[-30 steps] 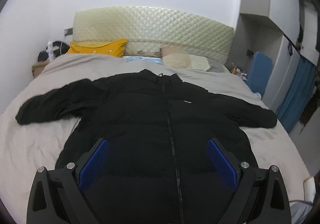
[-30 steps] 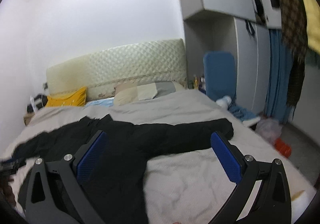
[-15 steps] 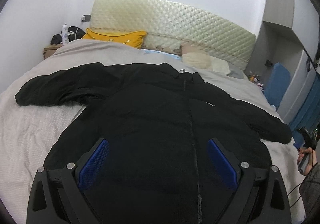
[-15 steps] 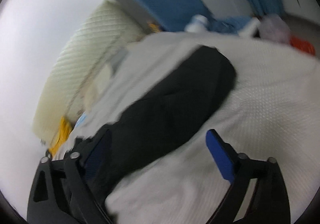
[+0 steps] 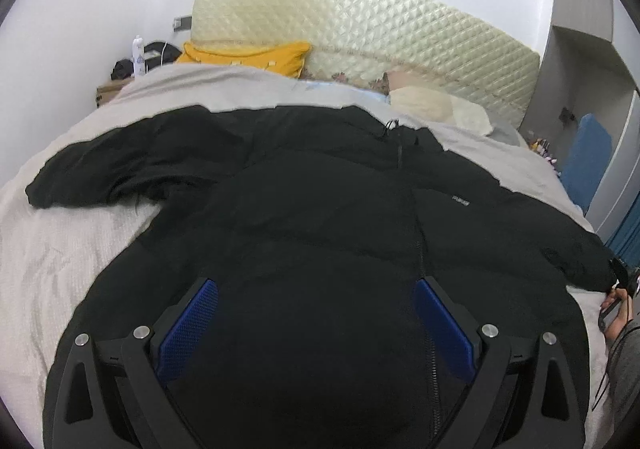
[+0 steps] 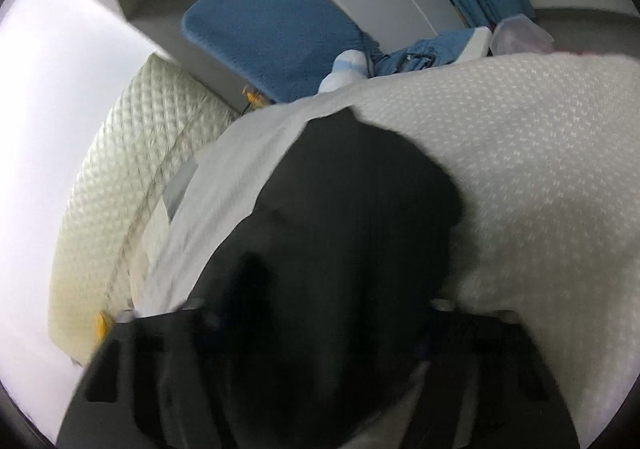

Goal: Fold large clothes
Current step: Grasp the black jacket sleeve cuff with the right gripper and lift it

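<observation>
Two blue-padded left tongs (image 5: 316,325) gape wide over my black puffer jacket (image 5: 320,217), flat on the pale textured bedspread (image 5: 48,249), collar toward the quilted cream headboard (image 5: 360,21), sleeves spread sideways. My right tongs (image 6: 316,329) blur over one sleeve; I cannot tell their gap.

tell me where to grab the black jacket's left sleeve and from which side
Take the left sleeve at its cuff end, the blunt tip lying flat on the bedspread. Come in from the outer side, beyond the tip, fingers low along the bed: the sleeve stretches straight out from the black jacket, so the cuff is its free, thin end, easiest to lift and swing across the body.
</observation>
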### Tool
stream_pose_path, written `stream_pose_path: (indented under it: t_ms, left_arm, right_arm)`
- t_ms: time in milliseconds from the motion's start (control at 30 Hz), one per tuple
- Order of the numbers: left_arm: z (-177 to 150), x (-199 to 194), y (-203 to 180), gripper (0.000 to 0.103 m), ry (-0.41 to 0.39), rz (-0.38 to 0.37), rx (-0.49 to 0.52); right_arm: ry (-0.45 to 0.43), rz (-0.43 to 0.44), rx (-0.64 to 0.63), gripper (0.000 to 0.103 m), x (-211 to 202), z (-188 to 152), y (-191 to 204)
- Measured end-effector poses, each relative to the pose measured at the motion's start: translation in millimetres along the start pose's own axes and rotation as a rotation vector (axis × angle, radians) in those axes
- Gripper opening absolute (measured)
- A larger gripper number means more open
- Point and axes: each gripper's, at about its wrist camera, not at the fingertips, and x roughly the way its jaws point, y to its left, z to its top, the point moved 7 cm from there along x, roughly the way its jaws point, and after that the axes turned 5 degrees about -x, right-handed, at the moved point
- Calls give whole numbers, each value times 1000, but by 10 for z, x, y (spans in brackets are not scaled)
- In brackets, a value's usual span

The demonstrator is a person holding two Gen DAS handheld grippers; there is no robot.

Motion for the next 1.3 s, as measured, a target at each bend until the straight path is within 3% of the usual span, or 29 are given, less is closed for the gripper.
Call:
stream_pose_path:
  t_ms: [33, 100, 200, 333, 500, 767, 1033, 1300]
  left_arm:
    - [-32, 26, 13, 100, 31, -19, -17]
    - [-79, 0, 55, 100, 48, -50, -38]
    - [-93, -47, 133, 100, 50, -25, -44]
    - [-48, -186, 177, 100, 23, 0, -13]
    - [-13, -374, 210, 100, 6, -58, 0]
    - [-28, -743, 201, 100, -60, -56, 93]
    - [-41, -980, 323, 100, -82, -86, 88]
    - [26, -1125, 507, 100, -104, -122, 82]
  right_arm:
    - [9, 10, 12, 37, -7, 21, -29]
    - [15, 1, -27, 20, -10, 66, 17]
    - [-3, -19, -97, 11, -187, 204, 175]
    - [-18, -57, -121, 9, -449, 425, 310]
    - [-54, -67, -226, 9, -880, 637, 792]
    - [-111, 21, -311, 9, -1650, 697, 1861]
    - [-144, 138, -500, 9, -2459, 412, 3283]
    - [-150, 252, -705, 9, -2845, -501, 4711]
